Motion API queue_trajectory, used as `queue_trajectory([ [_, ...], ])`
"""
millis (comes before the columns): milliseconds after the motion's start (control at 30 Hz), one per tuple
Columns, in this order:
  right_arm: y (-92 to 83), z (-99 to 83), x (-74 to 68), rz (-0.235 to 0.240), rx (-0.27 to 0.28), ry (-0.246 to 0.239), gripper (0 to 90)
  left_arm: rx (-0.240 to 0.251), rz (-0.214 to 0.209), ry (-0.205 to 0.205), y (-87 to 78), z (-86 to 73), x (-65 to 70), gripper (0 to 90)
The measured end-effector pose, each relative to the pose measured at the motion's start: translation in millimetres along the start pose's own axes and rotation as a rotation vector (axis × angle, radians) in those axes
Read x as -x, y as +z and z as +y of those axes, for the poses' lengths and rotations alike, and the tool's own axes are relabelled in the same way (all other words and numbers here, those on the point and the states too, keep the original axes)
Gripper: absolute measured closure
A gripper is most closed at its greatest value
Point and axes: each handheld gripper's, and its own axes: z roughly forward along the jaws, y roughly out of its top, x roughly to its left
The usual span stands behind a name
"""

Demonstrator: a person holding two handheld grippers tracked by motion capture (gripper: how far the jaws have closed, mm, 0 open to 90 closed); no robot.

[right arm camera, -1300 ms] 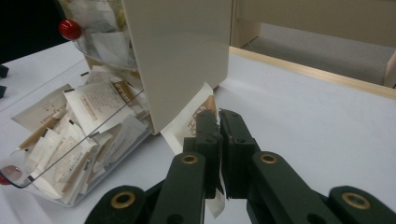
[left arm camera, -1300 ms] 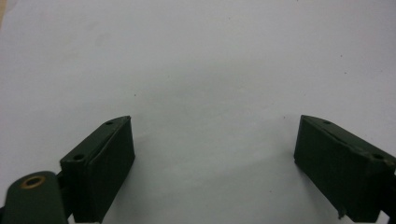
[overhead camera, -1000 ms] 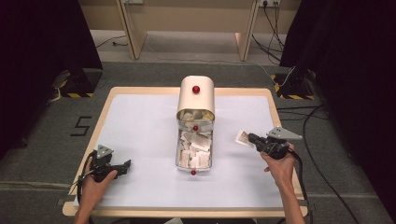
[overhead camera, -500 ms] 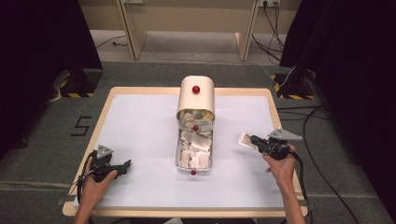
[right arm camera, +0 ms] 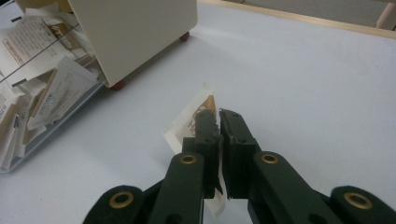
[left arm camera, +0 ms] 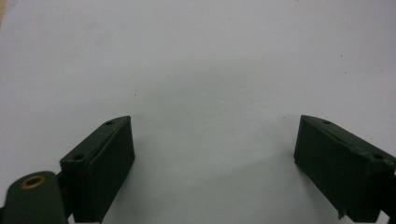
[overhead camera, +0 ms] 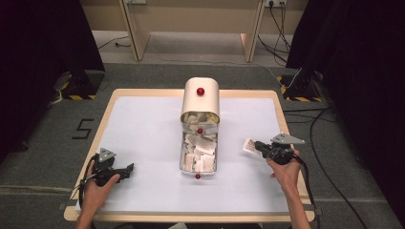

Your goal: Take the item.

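Floor mark (overhead camera: pixel 84 129): a black "5", left of the table (overhead camera: pixel 143 93).
Packet (right arm camera: pixel 198 114) print: too blurred to read.

My bench (overhead camera: pixel 143 102), white-topped with a pale wood rim, stands on grey carpet (overhead camera: pixel 57 129). Black curtains (overhead camera: pixel 43 38) hang on both sides. Behind it are light wooden furniture legs (overhead camera: pixel 135 28), floor cables (overhead camera: pixel 325 129), and yellow-black striped tape (overhead camera: pixel 296 98).

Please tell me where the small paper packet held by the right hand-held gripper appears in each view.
High view: the paper packet is right of centre, at the tip of the right hand-held gripper.
Right gripper view: packet is at the centre, clamped between the jaws.
Left gripper view: not in it.
Shared landmark: the cream box.
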Motion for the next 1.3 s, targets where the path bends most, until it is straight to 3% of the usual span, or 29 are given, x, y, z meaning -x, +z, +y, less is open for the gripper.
queue_trajectory([
  [967, 11.1, -6.6, -2.8, -0.001, -0.053, -0.020, 85.3, -0.001, 0.000, 0.002, -0.1, 0.0, -0.1, 11.4],
  [1300, 11.7, -8.0, 0.3, -0.016, -0.049, 0.010, 73.9, -0.001, 0.000, 0.002, -0.1, 0.0, -0.1, 11.4],
])
